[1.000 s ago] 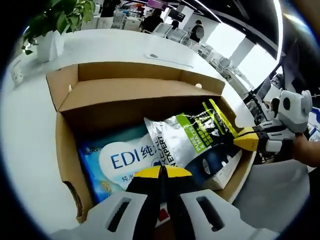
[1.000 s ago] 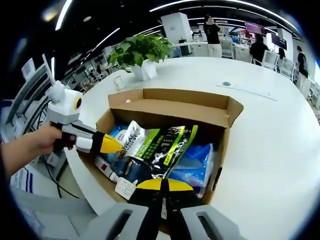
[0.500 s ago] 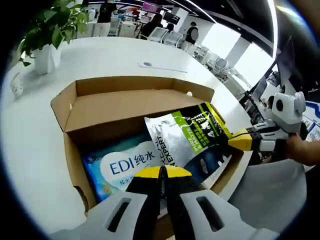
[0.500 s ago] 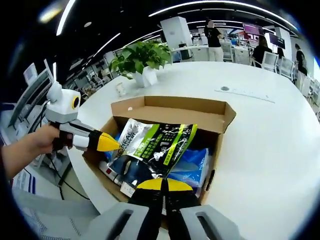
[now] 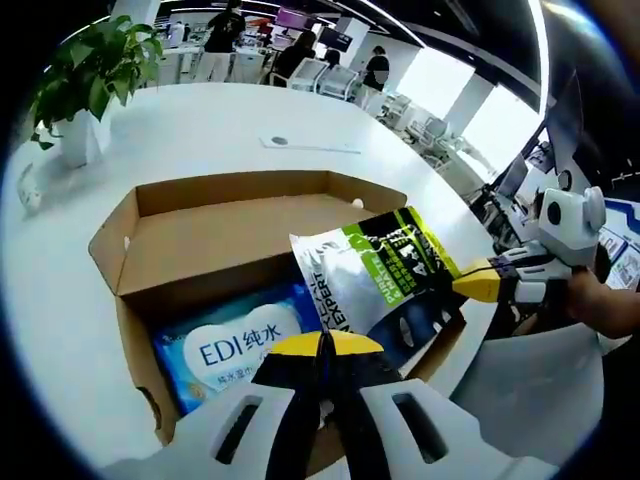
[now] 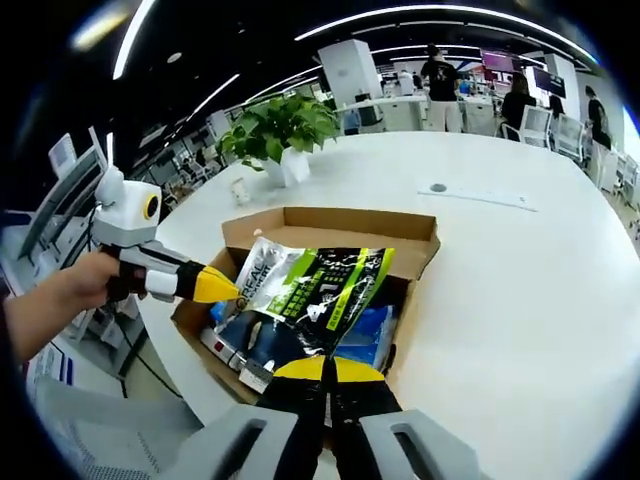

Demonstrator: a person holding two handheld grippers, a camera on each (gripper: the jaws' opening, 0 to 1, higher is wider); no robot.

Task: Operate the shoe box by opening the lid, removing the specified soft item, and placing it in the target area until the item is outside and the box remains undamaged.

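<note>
I had both grippers pinched on the pouch point(image 5: 375, 285), the left gripper point(image 5: 322, 345) on its near edge, the right gripper point(image 6: 325, 368) on the opposite edge, jaws closed flat on the film. The pouch hung above the open box point(image 5: 210, 215), partly over the blue wipes pack point(image 5: 235, 340) lying inside. It looked to me light, limp and glossy, so likely slippery; I judged the flat sealed edges the safest hold. The table point(image 6: 500, 270) beside the box was where I judged it could go.
</note>
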